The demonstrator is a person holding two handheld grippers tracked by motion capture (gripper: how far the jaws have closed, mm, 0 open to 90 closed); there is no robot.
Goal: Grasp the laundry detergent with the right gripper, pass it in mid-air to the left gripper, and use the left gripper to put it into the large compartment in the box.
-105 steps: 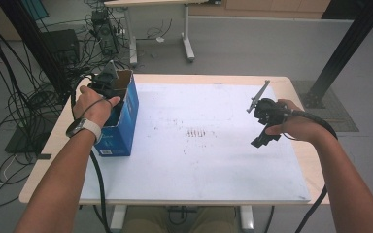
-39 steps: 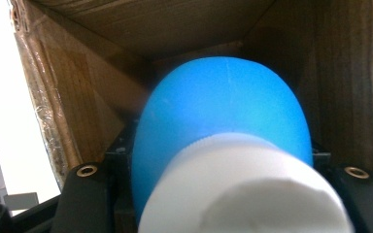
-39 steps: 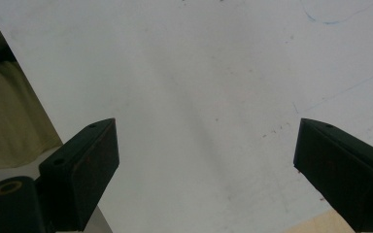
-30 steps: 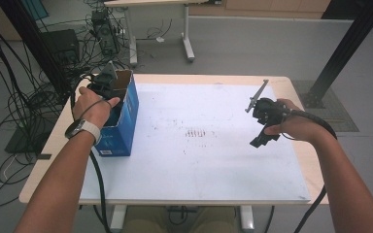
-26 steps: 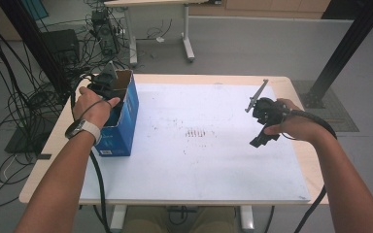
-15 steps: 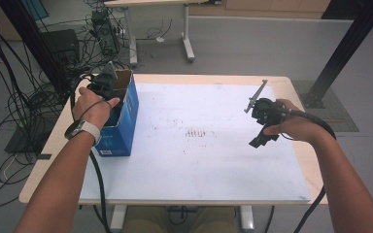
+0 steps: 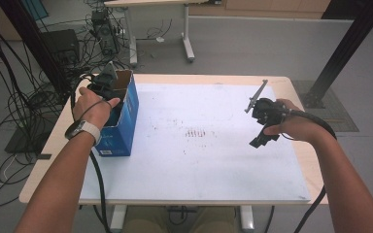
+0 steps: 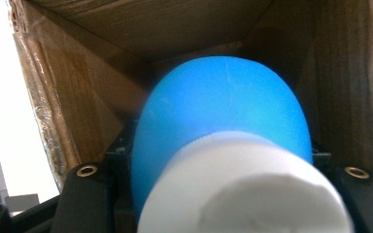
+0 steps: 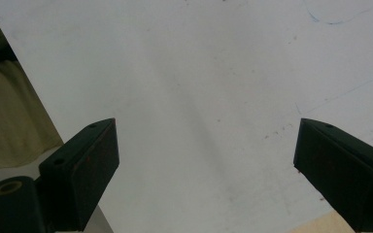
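Note:
A blue cardboard box (image 7: 122,121) stands open-topped at the table's left edge. My left gripper (image 7: 108,86) reaches down into it. In the left gripper view, a blue bottle (image 8: 221,111) with a white cap (image 8: 245,189) sits between the jaws of the left gripper (image 8: 221,167), which is shut on it, with the box's brown inner walls (image 8: 92,97) all around. My right gripper (image 7: 262,140) hovers over the right part of the white table top (image 7: 199,160). Seen from its own camera, the right gripper (image 9: 206,145) is open with nothing between its fingers.
The table's right edge (image 7: 315,160) lies close to the right hand. Cables (image 7: 97,179) trail from both grippers. On the floor to the left are many cables and equipment (image 7: 24,97); a black post (image 7: 340,53) stands at the right rear.

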